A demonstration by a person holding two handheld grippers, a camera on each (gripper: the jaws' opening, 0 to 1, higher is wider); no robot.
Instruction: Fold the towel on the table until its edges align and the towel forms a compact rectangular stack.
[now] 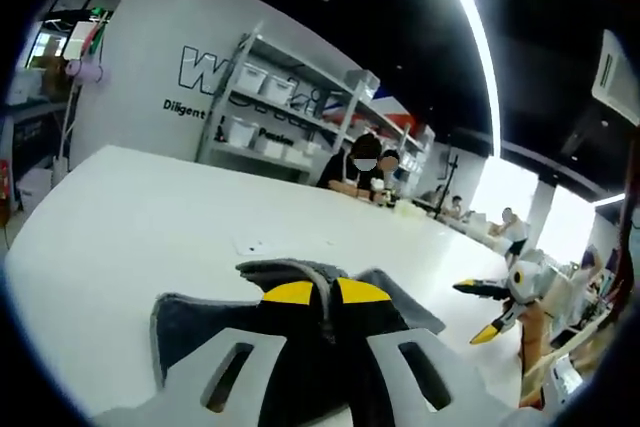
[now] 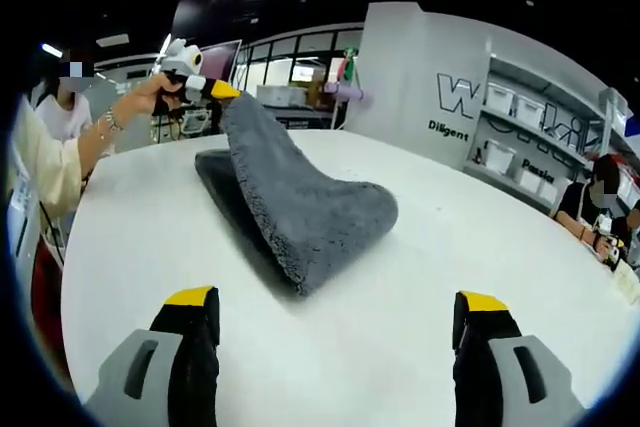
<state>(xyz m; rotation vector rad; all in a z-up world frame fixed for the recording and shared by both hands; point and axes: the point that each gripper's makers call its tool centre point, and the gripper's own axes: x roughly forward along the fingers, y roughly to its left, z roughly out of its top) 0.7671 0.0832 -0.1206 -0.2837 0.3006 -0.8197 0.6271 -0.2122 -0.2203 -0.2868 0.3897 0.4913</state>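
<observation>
The left gripper [image 1: 325, 299] is pressing its yellow-tipped fingers [image 1: 290, 294] together on a raised corner of the grey towel [image 2: 300, 197]; in the right gripper view that same gripper [image 2: 222, 90] is showing at upper left, held in a person's hand [image 2: 150, 97], lifting the towel's corner well above the surface. The right gripper [image 2: 335, 312] is holding its fingers [image 2: 190, 299] spread wide apart with nothing between them, hovering over bare surface near the towel's closest fold.

The white surface [image 2: 420, 277] is stretching broad and rounded across both views. Behind it a grey wall [image 1: 140, 57] with dark lettering is standing, with metal shelving [image 1: 290, 97] of white bins beside it. Seated people [image 1: 365, 172] are sitting at the far edge of the surface.

The towel is lying partly on the surface, its lower layer spread flat and its upper part rising as a sloped flap to the pinched corner, curling over in a soft rounded fold at the near end. In the left gripper view the towel [image 1: 190, 322] is bunching around the closed fingers, and the right gripper [image 1: 490, 312] is showing at the right with its fingers apart.
</observation>
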